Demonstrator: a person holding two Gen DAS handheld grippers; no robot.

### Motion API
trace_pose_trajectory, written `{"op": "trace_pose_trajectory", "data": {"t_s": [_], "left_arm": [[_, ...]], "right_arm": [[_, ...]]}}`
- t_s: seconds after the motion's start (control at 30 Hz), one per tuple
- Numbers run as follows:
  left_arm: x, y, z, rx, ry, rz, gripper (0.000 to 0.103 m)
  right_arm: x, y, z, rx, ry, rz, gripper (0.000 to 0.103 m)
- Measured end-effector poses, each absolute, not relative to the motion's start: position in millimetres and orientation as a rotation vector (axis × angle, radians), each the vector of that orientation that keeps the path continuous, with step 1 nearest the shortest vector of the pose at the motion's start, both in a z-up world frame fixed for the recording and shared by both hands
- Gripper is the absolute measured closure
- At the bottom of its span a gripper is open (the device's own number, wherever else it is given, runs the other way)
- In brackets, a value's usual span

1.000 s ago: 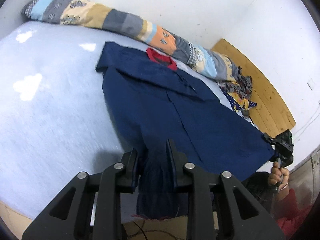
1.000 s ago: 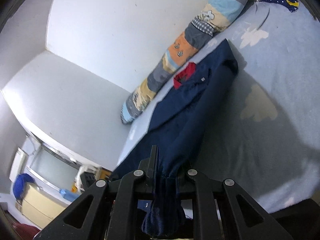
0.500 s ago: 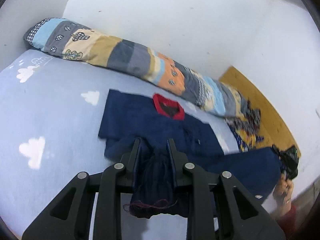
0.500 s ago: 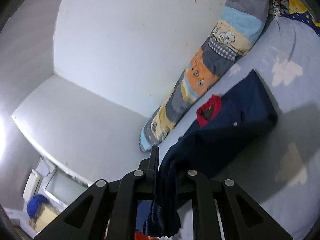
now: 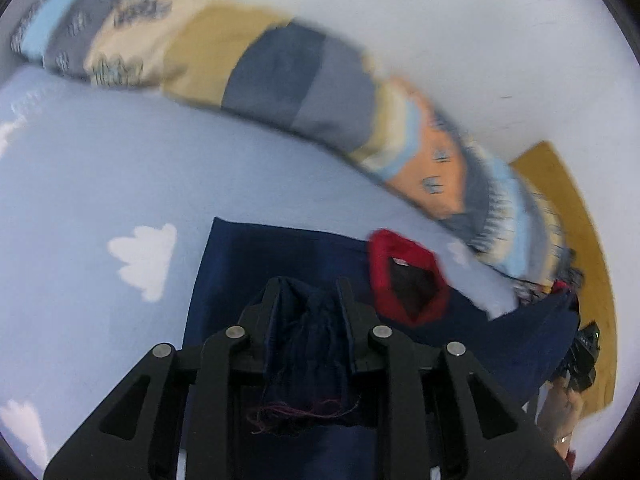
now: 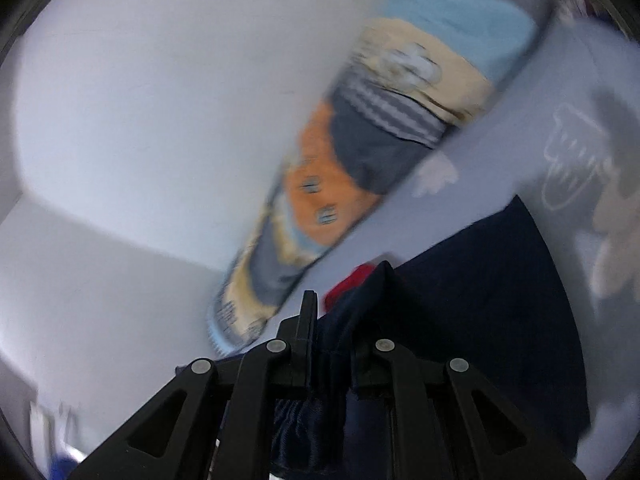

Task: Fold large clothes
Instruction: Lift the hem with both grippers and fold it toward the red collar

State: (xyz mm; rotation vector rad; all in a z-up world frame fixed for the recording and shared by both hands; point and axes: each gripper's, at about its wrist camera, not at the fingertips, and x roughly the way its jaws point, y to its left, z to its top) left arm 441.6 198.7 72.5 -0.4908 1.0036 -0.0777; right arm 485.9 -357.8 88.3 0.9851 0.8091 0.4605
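Navy cloth is pinched in both grippers. A bunched hem of the dark blue shirt [image 5: 256, 264] is clamped between the fingers of the left gripper [image 5: 308, 292], with frayed reddish threads hanging from the gathered edge near the camera. The far part of the shirt is spread flat on the light blue sheet [image 5: 80, 184], its red collar [image 5: 408, 276] lying to the right of the left gripper and turned toward the far side. A white cloud print [image 5: 146, 258] is seen on the sheet just left of the shirt's left edge. A long patchwork bolster [image 5: 280, 76] is laid along the far edge of the bed against the white wall [image 5: 440, 20], much blurred. A wooden board [image 5: 560, 184] is seen at the far right, past the end of the bolster.

In the right wrist view, a gathered fold of the same shirt [image 6: 500, 280] is gripped by the right gripper [image 6: 332, 320], the cloth rising to a peak between the fingers and hiding most of the right finger. A patch of red [image 6: 352, 284] is visible just beyond that peak. The rest of the shirt is spread to the right over the sheet [image 6: 520, 128]
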Motion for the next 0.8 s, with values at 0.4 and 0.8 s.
{"op": "trace_pose_trajectory", "data": {"t_s": [0.4, 0.8], "left_arm": [[448, 188, 36, -0.302, 0.900, 0.016, 0.064], [459, 128, -16, 0.056, 0.988, 0.149, 0.040]], "right_arm": [[540, -374, 35, 0.863, 0.802, 0.318, 0.052], [553, -312, -29, 0.618, 1.027, 0.234, 0.081]]}}
